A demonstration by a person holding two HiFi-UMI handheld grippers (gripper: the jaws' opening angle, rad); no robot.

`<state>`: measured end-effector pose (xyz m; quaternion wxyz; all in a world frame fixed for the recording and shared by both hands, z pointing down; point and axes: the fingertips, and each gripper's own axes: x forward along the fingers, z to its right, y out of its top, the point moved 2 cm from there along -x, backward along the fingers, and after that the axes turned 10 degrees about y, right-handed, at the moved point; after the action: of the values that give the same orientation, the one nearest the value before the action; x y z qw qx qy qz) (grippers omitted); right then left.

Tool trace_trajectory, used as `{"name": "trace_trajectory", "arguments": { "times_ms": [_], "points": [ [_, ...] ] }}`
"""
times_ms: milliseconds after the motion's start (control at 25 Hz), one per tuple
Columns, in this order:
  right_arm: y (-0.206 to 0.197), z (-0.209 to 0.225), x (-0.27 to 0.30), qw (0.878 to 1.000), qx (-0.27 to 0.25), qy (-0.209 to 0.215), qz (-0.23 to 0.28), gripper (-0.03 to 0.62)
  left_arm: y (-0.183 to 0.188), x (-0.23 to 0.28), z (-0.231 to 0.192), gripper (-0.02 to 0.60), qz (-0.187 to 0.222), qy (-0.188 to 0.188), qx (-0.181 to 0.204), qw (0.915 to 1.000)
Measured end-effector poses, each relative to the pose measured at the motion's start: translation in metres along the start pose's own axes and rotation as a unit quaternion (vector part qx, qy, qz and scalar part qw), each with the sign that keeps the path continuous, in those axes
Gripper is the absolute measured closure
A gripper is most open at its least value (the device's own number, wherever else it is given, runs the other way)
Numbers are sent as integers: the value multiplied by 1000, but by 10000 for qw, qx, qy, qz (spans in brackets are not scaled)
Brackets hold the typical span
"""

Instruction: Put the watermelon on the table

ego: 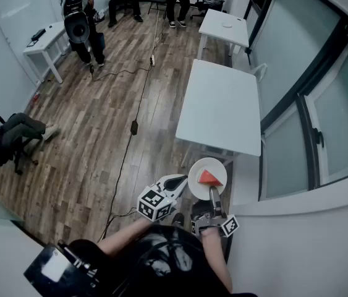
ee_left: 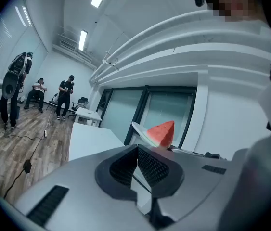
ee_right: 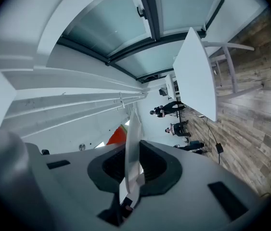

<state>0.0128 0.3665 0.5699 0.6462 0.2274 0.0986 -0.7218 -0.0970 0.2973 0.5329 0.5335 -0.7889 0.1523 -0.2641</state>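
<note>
- Right tool (ego: pixel 213 195), head view: clenched on the rim of the white plate (ego: pixel 196 172). The watermelon (ego: pixel 209 178) wedge lies on the plate just ahead of the tool, short of the counter (ego: pixel 223 104).
- Left tool (ego: pixel 177 181), left gripper view: jaws pressed together, empty; watermelon beyond them.
- Right gripper view: plate edge-on between the jaws, watermelon mostly hidden behind it.

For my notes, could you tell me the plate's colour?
The plate is white, seen best in the head view.
</note>
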Motion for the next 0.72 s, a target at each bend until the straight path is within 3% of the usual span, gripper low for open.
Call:
{"name": "trace_trajectory", "arguments": {
  "times_ms": [320,720],
  "points": [
    [4,5,-7,9996,-146,-182,173,562,-3,-5,-12,575,-20,82,-44,10000],
    [-13,8,10,9986,-273,-415,-201,562,-5,-14,-30,575,-25,77,-293,9995]
  ]
}}
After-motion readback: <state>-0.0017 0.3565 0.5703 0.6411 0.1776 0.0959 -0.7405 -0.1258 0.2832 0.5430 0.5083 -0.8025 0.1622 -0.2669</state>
